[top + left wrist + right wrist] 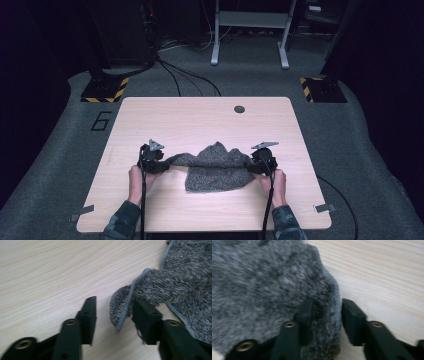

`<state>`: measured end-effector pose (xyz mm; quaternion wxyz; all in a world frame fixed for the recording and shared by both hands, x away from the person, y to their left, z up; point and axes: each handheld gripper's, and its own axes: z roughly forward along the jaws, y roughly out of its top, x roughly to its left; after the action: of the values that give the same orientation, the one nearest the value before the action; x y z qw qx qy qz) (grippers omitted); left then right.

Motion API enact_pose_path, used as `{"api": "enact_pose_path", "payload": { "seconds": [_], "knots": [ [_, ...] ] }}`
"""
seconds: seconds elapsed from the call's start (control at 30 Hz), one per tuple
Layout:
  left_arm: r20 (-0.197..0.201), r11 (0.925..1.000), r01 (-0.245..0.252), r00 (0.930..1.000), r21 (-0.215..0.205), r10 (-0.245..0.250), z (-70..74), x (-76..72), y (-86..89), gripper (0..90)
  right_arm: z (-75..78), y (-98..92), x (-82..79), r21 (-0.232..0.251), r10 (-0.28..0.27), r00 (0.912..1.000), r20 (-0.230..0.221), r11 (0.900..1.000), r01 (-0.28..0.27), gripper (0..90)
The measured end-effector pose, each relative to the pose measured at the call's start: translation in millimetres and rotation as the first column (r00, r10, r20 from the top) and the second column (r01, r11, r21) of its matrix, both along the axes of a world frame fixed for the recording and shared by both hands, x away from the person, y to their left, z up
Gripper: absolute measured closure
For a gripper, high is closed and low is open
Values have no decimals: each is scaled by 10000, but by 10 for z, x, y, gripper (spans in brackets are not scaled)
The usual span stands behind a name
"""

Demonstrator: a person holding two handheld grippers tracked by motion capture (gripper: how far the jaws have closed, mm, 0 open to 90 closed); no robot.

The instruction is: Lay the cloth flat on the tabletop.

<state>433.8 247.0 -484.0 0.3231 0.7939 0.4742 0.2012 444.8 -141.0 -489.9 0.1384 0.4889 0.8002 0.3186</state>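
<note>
High view: grey towel (216, 170) lies on the near half of the wooden table (200, 117), bunched, its long axis running side to side between your two hands. Left gripper (159, 162) sits at the towel's left end, right gripper (257, 164) at its right end; both are equally close to the cloth, each at its own corner.

Left gripper view: jaws stand roughly half apart. The corner of the towel (125, 305) hangs in the gap, draped against the right-hand jaw and clear of the left-hand one. The pads do not clamp it. Bare table (50, 272) shows beyond the left-hand jaw, so the cloth lies to the right of this gripper's line, with the body of the towel stretching away up and right.

Right gripper view: picture is blurred. Jaws are parted, somewhat less than halfway. The towel edge (329, 315) fills the gap and hides part of the left-hand jaw; the right-hand jaw stands just clear of the pile. I read this as no squeeze on the cloth, but the blur leaves some doubt. The bulk of the towel (262, 290) lies to the left of this gripper.

Judgement: neither end is held firmly now. The relation that counts is that the towel's long axis joins your two grippers, so any lift or spread needs both corners pinched first; close each jaw pair on the hem it already straddles before you pull apart.
</note>
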Motion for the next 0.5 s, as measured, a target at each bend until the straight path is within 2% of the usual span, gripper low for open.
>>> {"api": "enact_pose_path", "payload": {
  "seconds": [0.1,0.17,0.23,0.3,0.33,0.37,0.4,0.47,0.5],
  "knots": [
    [239,10000,35,9997,-24,-35,35,-38,-29,372,131,-36,-47,301,43,9990,455,9995,-57,445],
    [397,9998,12,9992,-183,-4,69,-66,-62,338,234,-35,-69,313,-1,9961,878,9995,-26,430],
    [558,9993,143,9984,-351,-123,92,-87,-118,321,321,17,-55,312,310,9897,1397,9989,-357,434],
    [505,9973,523,9975,-514,-497,86,-112,-224,323,316,91,17,74,751,9850,1555,9970,-771,471],
    [387,9957,802,9962,-452,-785,79,-116,-263,324,275,151,82,-115,819,9876,1339,9966,-811,502],
    [325,9908,1234,9920,-552,-1218,45,-126,-344,325,237,182,125,-237,859,9896,1152,9962,-837,515],
    [261,9874,1463,9891,-594,-1450,21,-133,-395,338,159,218,190,-405,1069,9903,883,9938,-1036,541],
    [44,9755,2158,9764,-422,-2158,-54,-145,-513,362,43,246,254,-559,1187,9916,518,9917,-1158,571],
    [4,9742,2240,9746,-291,-2240,-102,-152,-570,379,-10,255,268,-628,1138,9929,350,9918,-1115,602]
  ]
}}
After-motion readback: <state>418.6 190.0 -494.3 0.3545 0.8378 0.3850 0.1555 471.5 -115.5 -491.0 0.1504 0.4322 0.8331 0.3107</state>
